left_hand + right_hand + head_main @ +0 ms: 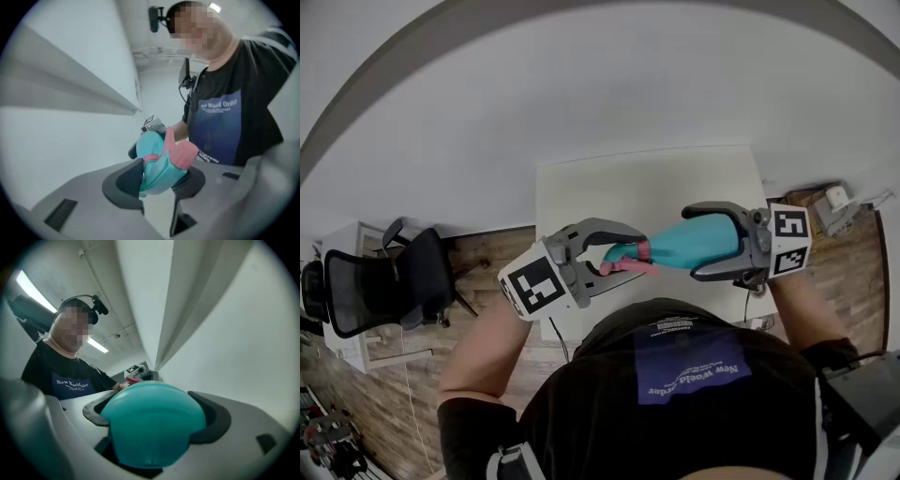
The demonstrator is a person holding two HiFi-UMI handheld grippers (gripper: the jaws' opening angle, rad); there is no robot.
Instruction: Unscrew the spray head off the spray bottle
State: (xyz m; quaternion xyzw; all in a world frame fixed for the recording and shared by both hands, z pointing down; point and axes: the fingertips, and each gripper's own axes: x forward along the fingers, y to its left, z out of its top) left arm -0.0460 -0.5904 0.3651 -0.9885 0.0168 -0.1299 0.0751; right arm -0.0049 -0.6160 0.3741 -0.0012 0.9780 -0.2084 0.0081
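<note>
A teal spray bottle lies level in the air between both grippers, above the near edge of a white table. My right gripper is shut on the bottle's body, whose rounded base fills the right gripper view. The spray head, teal with a pink trigger and nozzle, sits between the jaws of my left gripper. Both dark pads press on the spray head in the left gripper view. A pink collar ring marks where head meets bottle.
A black office chair stands on the wood floor at the left. A small stand with a white object is at the table's right end. The person's torso in a dark shirt is close behind both grippers.
</note>
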